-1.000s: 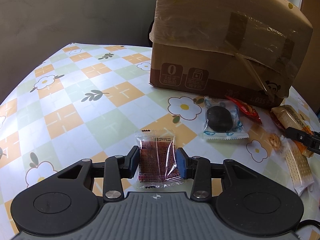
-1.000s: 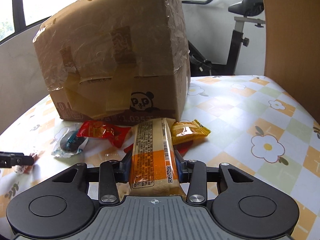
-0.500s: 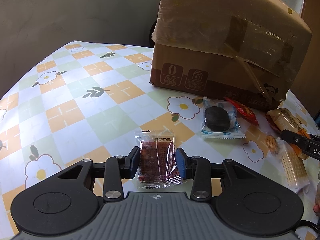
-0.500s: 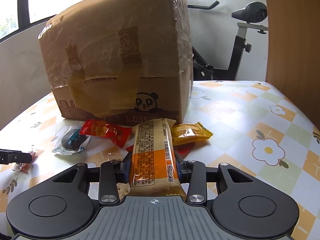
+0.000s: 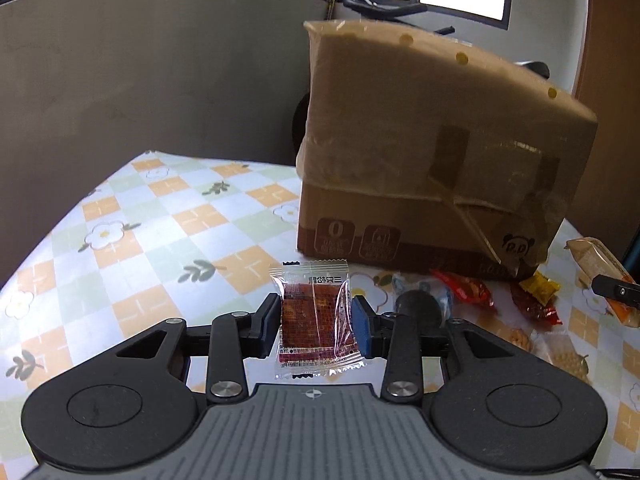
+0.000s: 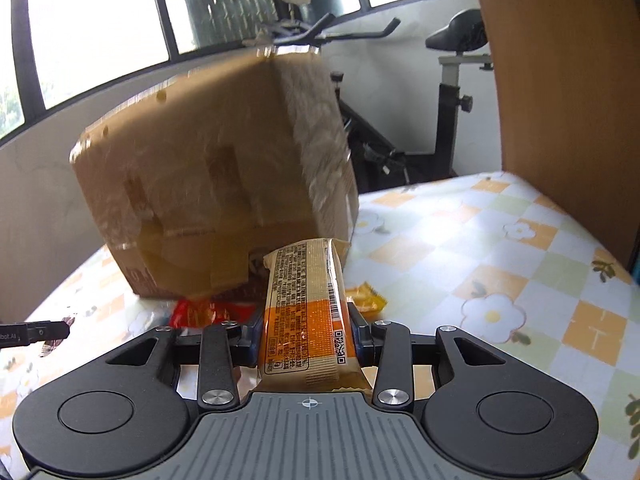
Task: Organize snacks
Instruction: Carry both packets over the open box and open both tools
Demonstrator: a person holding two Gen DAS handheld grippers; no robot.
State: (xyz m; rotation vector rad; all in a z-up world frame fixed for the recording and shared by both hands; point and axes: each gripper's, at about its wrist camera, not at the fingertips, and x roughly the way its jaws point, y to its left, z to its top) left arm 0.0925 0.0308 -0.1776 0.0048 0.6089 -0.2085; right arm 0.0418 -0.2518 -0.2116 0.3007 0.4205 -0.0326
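The left hand-held gripper (image 5: 316, 322) clamps a clear red snack packet (image 5: 317, 320); only its view shows the dark round snack (image 5: 420, 305) at 3 o'clock. The right hand-held gripper (image 6: 306, 340) pinches an orange biscuit bar (image 6: 306, 312), hiding the blurred cardboard box's (image 6: 216, 200) lower edge.

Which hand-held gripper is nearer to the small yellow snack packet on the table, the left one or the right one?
Right. The right hand-held gripper, shut on the long biscuit pack, is just beside the yellow packet. The left hand-held gripper, shut on the red sachet, is farther away.
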